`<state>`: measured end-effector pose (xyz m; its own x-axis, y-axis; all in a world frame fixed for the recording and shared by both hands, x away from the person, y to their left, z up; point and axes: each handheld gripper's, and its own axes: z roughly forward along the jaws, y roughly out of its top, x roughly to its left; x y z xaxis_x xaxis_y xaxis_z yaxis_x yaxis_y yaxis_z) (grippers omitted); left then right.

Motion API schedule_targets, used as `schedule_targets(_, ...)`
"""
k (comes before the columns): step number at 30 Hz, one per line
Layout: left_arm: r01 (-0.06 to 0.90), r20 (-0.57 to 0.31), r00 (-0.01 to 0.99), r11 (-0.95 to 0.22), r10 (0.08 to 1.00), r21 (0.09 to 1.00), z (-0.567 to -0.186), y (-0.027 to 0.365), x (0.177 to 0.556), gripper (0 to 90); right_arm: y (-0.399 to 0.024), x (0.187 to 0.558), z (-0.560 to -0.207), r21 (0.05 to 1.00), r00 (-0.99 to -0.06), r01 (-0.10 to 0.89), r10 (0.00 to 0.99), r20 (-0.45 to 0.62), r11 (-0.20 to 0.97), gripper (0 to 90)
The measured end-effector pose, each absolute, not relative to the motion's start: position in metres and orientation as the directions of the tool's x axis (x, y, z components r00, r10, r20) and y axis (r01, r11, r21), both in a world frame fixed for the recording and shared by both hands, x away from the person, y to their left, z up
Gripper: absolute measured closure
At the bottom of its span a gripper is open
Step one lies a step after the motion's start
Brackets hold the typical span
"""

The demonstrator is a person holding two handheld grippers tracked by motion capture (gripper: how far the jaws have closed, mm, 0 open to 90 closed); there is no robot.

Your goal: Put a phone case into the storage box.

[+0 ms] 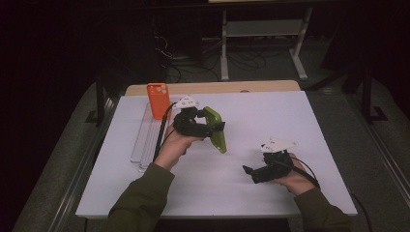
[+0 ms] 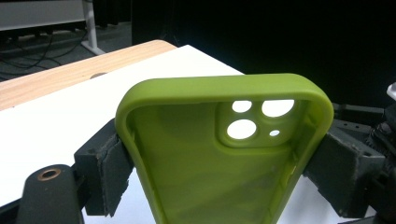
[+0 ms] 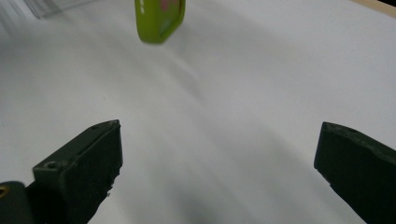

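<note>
So the whole thing hinges on the green phone case (image 1: 216,128) and where it sits relative to the two tongs. The left gripper (image 1: 212,127) has it clamped across its width, one pad on each long side wall, jaws pinched in tight on it. You can see that best in the left gripper view, where the case (image 2: 224,154) opens toward the camera with the lens cutouts near the top end. In the high view the case is held up off the white table (image 1: 270,116), its long axis running steeply downward, lower end tilted a bit toward the person's right.

The right gripper (image 1: 249,173) is below and to the right of the case, clearly apart from it, jaws spread wide with nothing between them, just bare table. Its jaws point left and up, roughly at the case's lower end. In the right gripper view the case (image 3: 160,19) sits far off at the top, left of centre.

An orange phone case (image 1: 158,100) stands just left of the green one, at the far end of a clear tray (image 1: 145,140).

My guess: the right hand is the free one, so it'd have to travel up and left to catch that dangling lower end.
</note>
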<state>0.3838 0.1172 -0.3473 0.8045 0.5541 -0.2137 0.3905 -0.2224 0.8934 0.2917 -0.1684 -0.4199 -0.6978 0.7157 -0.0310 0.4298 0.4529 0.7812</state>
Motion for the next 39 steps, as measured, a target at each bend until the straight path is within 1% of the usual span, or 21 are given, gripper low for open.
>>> schedule_targets(2, 0.388, -0.21, 0.804, -0.223, 0.556, 0.894, -0.347, 0.118, 0.384, 16.2, -0.172, 0.288, -0.425, 0.769, -0.706, 0.427, 0.707, -0.045, 0.476, 0.7)
schedule_targets(4, 0.386, -0.206, 0.804, -0.225, 0.558, 0.895, -0.346, 0.118, 0.384, 16.1, -0.174, 0.284, -0.429, 0.769, -0.7, 0.449, 0.714, -0.013, 0.454, 0.7)
schedule_targets(7, 0.382, -0.2, 0.803, -0.228, 0.561, 0.895, -0.345, 0.119, 0.383, 16.2, -0.179, 0.28, -0.433, 0.772, -0.696, 0.449, 0.718, -0.014, 0.451, 0.7)
schedule_targets(10, 0.375, -0.192, 0.803, -0.228, 0.564, 0.899, -0.343, 0.119, 0.383, 16.1, -0.183, 0.276, -0.435, 0.783, -0.688, 0.457, 0.726, 0.01, 0.422, 0.7)
schedule_targets(13, 0.381, -0.2, 0.797, -0.217, 0.57, 0.899, -0.34, 0.12, 0.383, 16.1, -0.187, 0.275, -0.439, 0.776, -0.69, 0.464, 0.724, 0.014, 0.427, 0.7)
schedule_targets(16, 0.376, -0.196, 0.797, -0.216, 0.571, 0.901, -0.333, 0.121, 0.382, 16.1, -0.187, 0.276, -0.44, 0.773, -0.687, 0.474, 0.726, 0.026, 0.421, 0.7)
schedule_targets(21, 0.359, -0.163, 0.794, -0.237, 0.585, 0.903, -0.32, 0.124, 0.381, 16.1, -0.185, 0.276, -0.441, 0.775, -0.696, 0.466, 0.718, 0.021, 0.428, 0.7)
schedule_targets(26, 0.352, -0.143, 0.778, -0.235, 0.612, 0.906, -0.306, 0.133, 0.389, 16.1, -0.184, 0.277, -0.439, 0.777, -0.692, 0.475, 0.721, 0.04, 0.413, 0.7)
schedule_targets(32, 0.344, -0.122, 0.752, -0.227, 0.648, 0.911, -0.291, 0.147, 0.401, 16.1, -0.184, 0.278, -0.439, 0.778, -0.702, 0.465, 0.712, 0.032, 0.424, 0.7)
schedule_targets(39, 0.346, -0.119, 0.715, -0.202, 0.689, 0.916, -0.282, 0.165, 0.415, 16.1, -0.185, 0.278, -0.438, 0.78, -0.696, 0.473, 0.716, 0.047, 0.409, 0.7)
